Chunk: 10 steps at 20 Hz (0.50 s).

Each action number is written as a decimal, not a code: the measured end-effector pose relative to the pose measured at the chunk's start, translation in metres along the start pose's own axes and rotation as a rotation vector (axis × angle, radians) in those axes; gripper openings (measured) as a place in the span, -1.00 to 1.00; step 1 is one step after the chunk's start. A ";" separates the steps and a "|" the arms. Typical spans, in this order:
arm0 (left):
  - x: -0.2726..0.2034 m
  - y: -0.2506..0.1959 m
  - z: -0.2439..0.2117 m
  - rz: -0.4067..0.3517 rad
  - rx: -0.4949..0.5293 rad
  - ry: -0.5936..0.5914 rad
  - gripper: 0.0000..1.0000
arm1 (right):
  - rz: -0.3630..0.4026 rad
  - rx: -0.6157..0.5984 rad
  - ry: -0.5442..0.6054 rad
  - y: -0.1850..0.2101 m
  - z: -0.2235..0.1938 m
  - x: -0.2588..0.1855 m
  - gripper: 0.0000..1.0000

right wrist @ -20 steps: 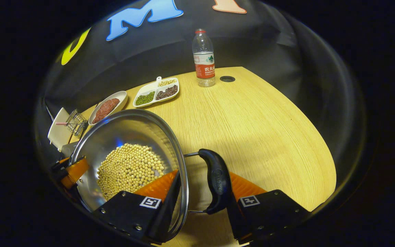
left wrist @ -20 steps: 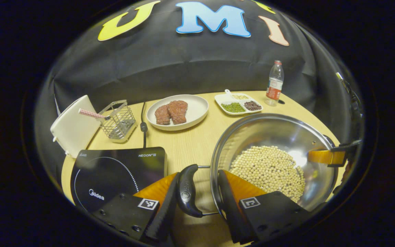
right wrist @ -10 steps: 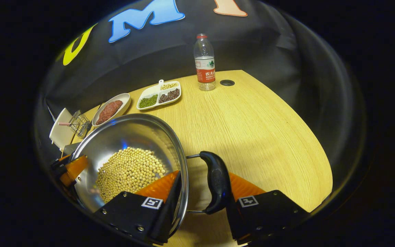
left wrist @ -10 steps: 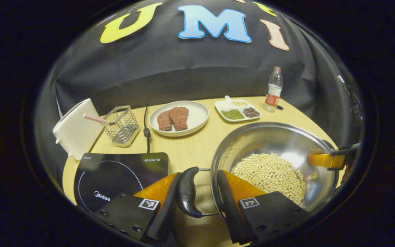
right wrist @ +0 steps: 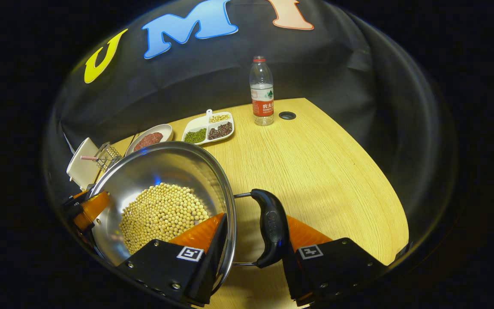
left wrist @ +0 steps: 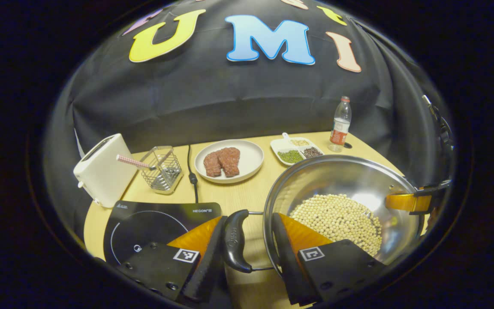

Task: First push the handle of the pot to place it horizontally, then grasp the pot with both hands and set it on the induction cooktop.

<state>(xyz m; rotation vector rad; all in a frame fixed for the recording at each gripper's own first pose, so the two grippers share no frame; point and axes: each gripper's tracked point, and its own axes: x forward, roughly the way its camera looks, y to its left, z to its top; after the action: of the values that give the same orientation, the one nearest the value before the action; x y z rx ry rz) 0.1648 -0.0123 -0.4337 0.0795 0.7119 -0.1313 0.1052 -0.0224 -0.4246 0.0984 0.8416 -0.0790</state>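
A steel pot (left wrist: 337, 176) holding soybeans (left wrist: 337, 216) hangs above the wooden table, carried between both grippers. In the left gripper view my left gripper (left wrist: 249, 249) is shut on the pot's black side handle (left wrist: 234, 246): one finger outside the handle, the other inside the rim. The black induction cooktop (left wrist: 152, 223) lies low on the left, beside the pot. In the right gripper view my right gripper (right wrist: 251, 236) is shut the same way on the opposite black handle (right wrist: 270, 227) and the pot (right wrist: 161, 167) rim. The left gripper (right wrist: 90, 208) is at the pot's far side.
At the back of the table are a plate of meat (left wrist: 229, 161), a divided dish of beans (left wrist: 297, 150) and a water bottle (left wrist: 340, 124). A white toaster (left wrist: 101, 174), a wire basket (left wrist: 161, 169) and the cooktop's cable (left wrist: 193, 178) sit behind the cooktop.
Both grippers have risen with the pot held between them. The table and its things now sit lower and farther in both views. The grips have not changed.
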 end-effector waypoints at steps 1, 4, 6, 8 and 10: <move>-0.004 0.002 0.004 0.003 -0.002 -0.008 0.35 | 0.004 -0.001 -0.004 0.003 0.003 -0.003 0.31; -0.019 0.011 0.017 0.010 -0.006 -0.029 0.35 | 0.012 -0.008 -0.020 0.013 0.012 -0.018 0.31; -0.028 0.019 0.026 0.012 -0.009 -0.045 0.34 | 0.016 -0.010 -0.031 0.019 0.017 -0.028 0.31; -0.036 0.027 0.032 0.012 -0.010 -0.057 0.41 | 0.019 -0.013 -0.042 0.027 0.022 -0.037 0.31; -0.043 0.035 0.036 0.017 -0.015 -0.069 0.41 | 0.023 -0.019 -0.050 0.034 0.024 -0.044 0.31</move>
<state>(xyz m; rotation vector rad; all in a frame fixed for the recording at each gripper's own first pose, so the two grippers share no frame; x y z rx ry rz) 0.1608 0.0223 -0.3768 0.0663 0.6435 -0.1114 0.0974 0.0104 -0.3741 0.0882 0.7907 -0.0521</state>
